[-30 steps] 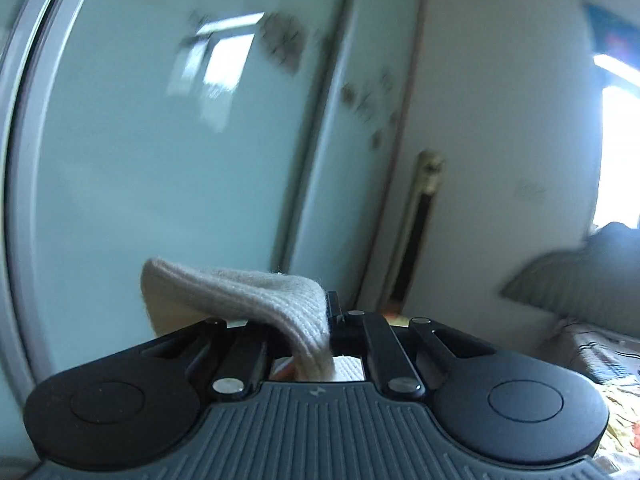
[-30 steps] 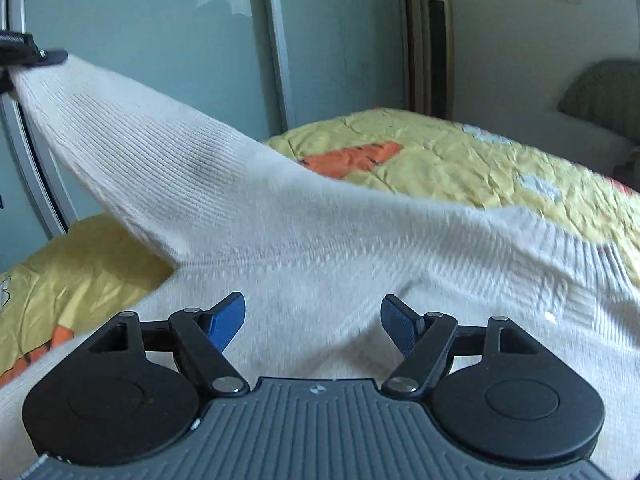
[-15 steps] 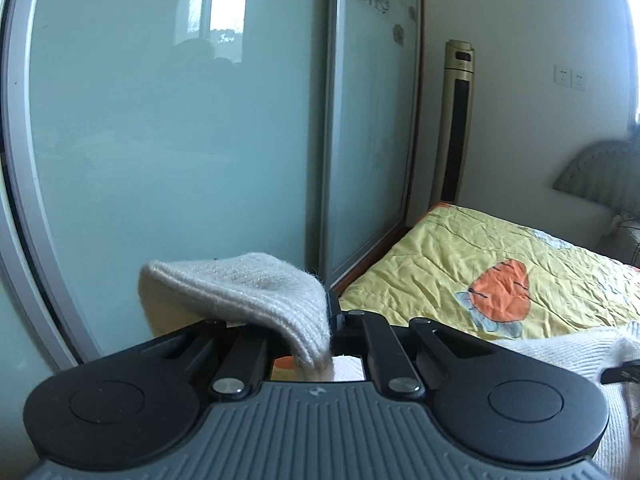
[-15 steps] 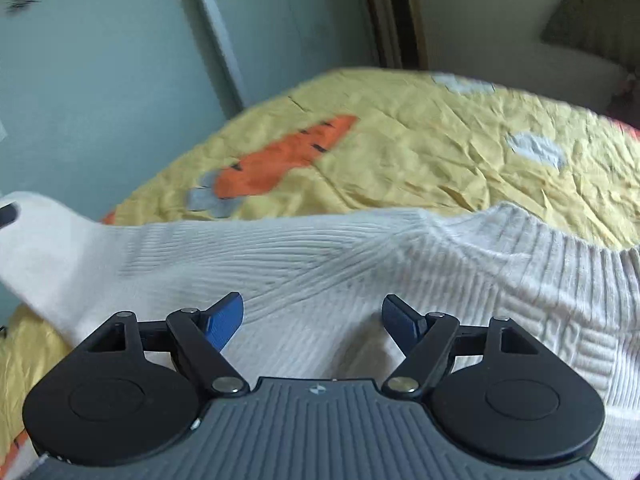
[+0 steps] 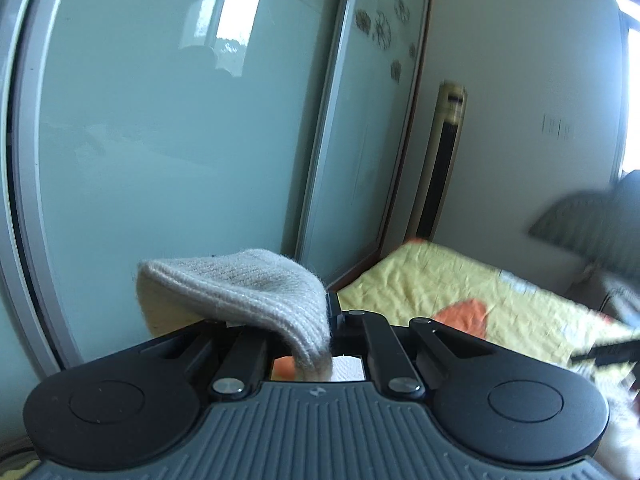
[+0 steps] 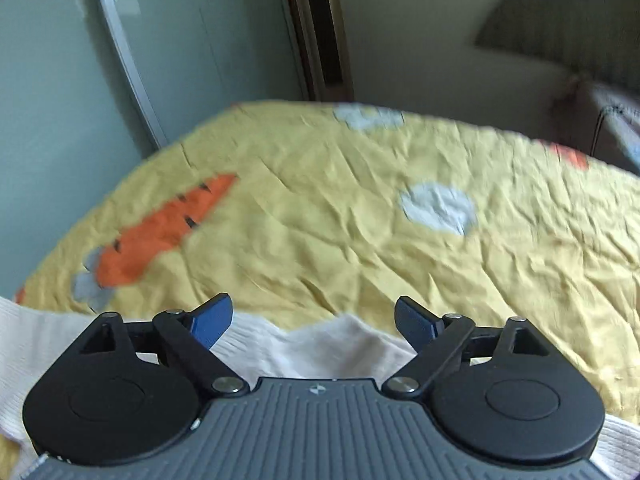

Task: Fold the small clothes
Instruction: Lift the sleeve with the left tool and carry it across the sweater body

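left gripper (image 5: 330, 316): jaws closed tight on one cream knit sweater (image 5: 248, 288), a ribbed fold of it clamped between them and flopping over toward the tool's left, above the left linkage. raised off the bed, pointing at the wardrobe. ahead and left of the tool: two glass sliding doors (image 5: 160, 128), pale green, the right one marked with a scatter of dark flower prints near the top. ahead and right: one tall fan (image 5: 444, 168) standing by the wall, one yellow quilt (image 5: 440, 284) with one orange patch visible, one grey pillow (image 5: 588, 220), blurred. far right, low: a dark blurred shape, cannot tell what.

right gripper (image 6: 313, 316): jaws spread wide, two blue pads (image 6: 212, 318) well apart, nothing between them. sweater (image 6: 320, 348) lying directly under and just ahead of the tool, one pale stretch running off to the tool's left, another showing under its right side. beyond the pads: quilt (image 6: 340, 208) spread out, wrinkled, with one orange carrot print (image 6: 160, 228) ahead-left, two pale round patches ahead and ahead-right, one small orange bit far right. further ahead: one door frame, one pillow (image 6: 560, 20) to the upper right, blurred.

one sweater in all, one end gripped by the left tool, the rest on the quilt beneath the right tool.
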